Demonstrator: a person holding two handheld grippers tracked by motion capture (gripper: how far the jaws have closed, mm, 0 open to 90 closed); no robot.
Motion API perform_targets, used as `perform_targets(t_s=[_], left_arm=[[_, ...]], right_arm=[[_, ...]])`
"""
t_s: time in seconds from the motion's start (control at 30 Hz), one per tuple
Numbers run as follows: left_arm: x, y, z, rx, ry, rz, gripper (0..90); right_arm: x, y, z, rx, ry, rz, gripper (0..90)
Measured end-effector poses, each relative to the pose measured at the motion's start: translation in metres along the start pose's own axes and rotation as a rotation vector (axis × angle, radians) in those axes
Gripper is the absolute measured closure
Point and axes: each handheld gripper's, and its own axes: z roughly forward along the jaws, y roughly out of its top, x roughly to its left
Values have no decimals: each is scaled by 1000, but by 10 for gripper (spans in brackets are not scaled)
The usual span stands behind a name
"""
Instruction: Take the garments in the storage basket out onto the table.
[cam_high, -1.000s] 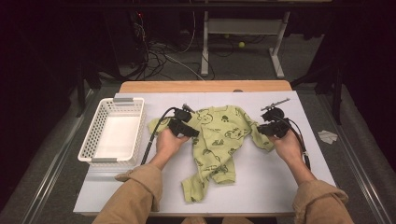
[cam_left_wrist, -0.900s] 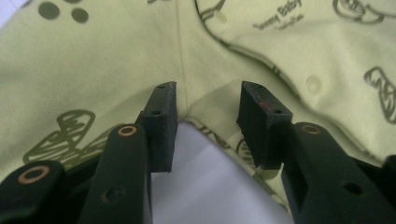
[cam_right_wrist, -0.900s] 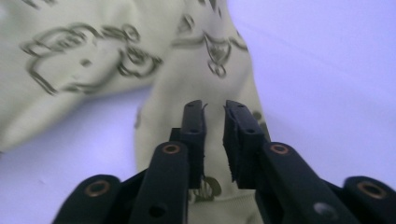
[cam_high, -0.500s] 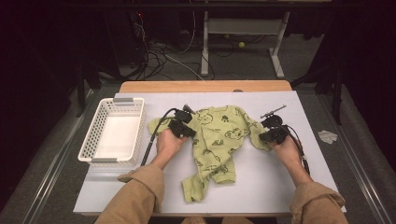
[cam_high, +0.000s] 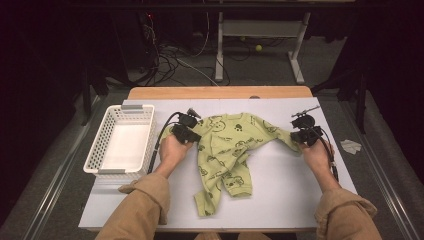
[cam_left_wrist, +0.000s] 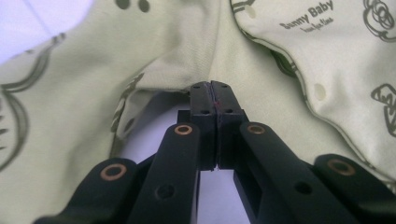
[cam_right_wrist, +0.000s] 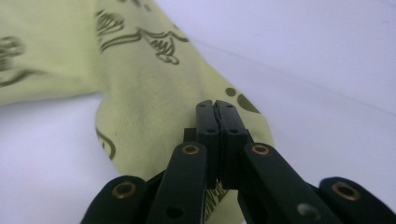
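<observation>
A pale green baby garment (cam_high: 225, 145) printed with dark animal outlines lies spread on the white table (cam_high: 295, 195). My left gripper (cam_high: 194, 131) is at its left shoulder. In the left gripper view the black jaws meet at the tips (cam_left_wrist: 212, 86), shut on a raised fold of the garment (cam_left_wrist: 70, 93). My right gripper (cam_high: 295, 136) is at the end of the right sleeve. In the right gripper view its jaws (cam_right_wrist: 215, 105) are pressed together on the sleeve cloth (cam_right_wrist: 140, 93), and the sleeve is drawn out toward it.
A white plastic basket (cam_high: 107, 142) stands empty at the table's left. Bare white table lies in front of and to the right of the garment. A wooden edge (cam_high: 220, 93) runs along the far side, with cables and a stand on the floor beyond.
My right gripper has shifted to the right with the sleeve, stretching it out. The left hand has stayed in place at the garment's left shoulder.
</observation>
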Motion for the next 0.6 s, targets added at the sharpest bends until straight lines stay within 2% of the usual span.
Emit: perform_targets(t_s=[0.1,0.17,0.23,0.27,0.4,0.47,0.6], left_arm=[[5,-1,3,11,38,6,863],[9,-4,4,20,13,-4,861],[10,-6,1,-7,-9,-5,837],[9,-7,-2,-16,-19,0,805],[-2,-13,-12,-48,-39,34,659],[-8,-18,-16,-58,-65,42,598],[-22,-31,-20,-55,-100,68,538]], right_arm=[[-7,5,4,-3,-34,24,900],[-9,7,8,16,-22,31,863],[-7,7,9,12,-3,33,800],[-6,6,8,7,7,31,796],[7,4,-10,-60,45,-7,786],[18,2,-22,-92,79,-41,786],[44,-7,-36,-105,181,-120,790]])
